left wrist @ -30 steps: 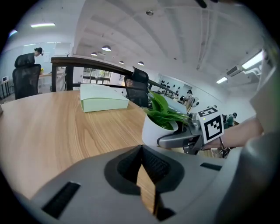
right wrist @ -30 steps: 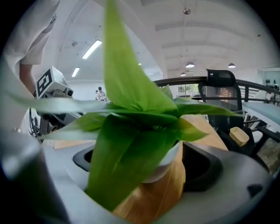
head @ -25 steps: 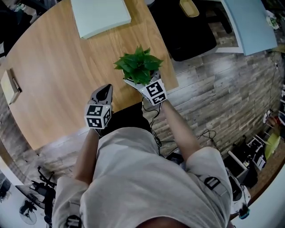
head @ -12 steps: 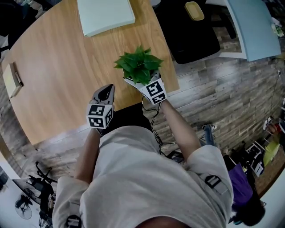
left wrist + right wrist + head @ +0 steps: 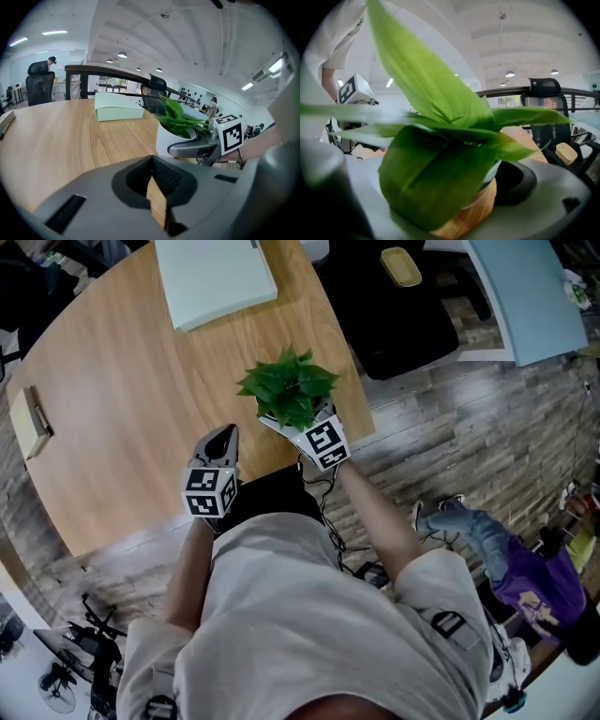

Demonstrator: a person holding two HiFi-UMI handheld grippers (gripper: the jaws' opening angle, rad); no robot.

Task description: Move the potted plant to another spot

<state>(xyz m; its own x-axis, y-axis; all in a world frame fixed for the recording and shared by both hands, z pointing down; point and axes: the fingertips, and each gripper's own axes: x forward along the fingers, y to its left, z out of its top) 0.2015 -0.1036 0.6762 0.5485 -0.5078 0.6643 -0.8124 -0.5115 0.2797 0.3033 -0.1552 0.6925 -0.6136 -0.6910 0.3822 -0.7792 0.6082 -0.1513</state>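
We grip the potted plant [image 5: 289, 388] with our right tool [image 5: 298, 423], its jaws clamped around the white pot and the green leaves spreading over them. The plant is near the right edge of the round wooden desk [image 5: 122, 399]. Our left tool [image 5: 221, 437] hovers just left of the plant, apart from it, jaws closed to a thin slit on nothing. A pale green box [image 5: 214, 277] lies farther back.

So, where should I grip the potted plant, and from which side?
Grip the white pot by its round wall, below the rim, coming level from the table's near edge, as the right gripper does. The leaves spread wide over the top, so a grasp from above would likely crush them.
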